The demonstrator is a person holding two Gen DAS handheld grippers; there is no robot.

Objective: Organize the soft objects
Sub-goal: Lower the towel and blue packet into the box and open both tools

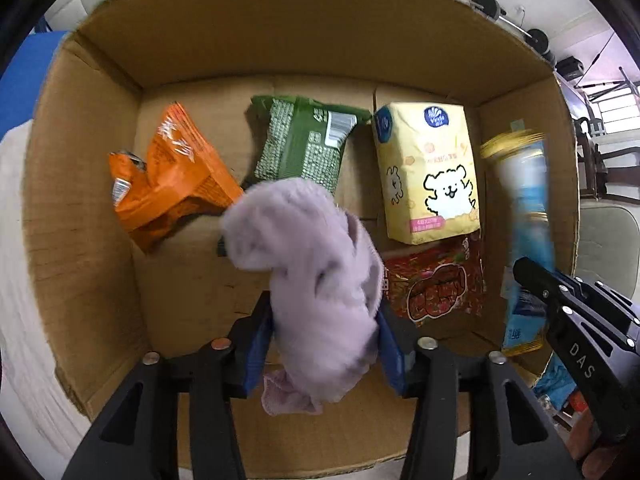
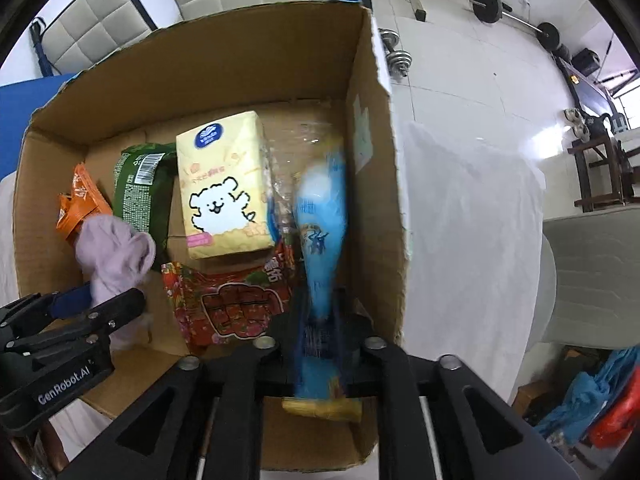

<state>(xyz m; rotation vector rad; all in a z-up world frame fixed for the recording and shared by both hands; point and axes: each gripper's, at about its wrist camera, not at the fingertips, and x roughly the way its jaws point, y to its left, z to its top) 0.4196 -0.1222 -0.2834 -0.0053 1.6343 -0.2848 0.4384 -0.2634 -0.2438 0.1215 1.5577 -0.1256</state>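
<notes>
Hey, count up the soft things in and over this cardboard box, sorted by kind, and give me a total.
Snack packets: 4 (orange, green, red, blue in the right gripper)
Tissue packs: 1 (yellow)
Cloths: 1 (lilac in the left gripper)
Total: 6

Matt brown corrugated cardboard for the box, rough at its torn rim. Soft, fuzzy lilac cloth. Glossy crinkled plastic film on the orange packet, green packet and red packet. Smooth, slightly shiny wrap on the yellow tissue pack. Matt black plastic gripper frames with bare metal rivets.
</notes>
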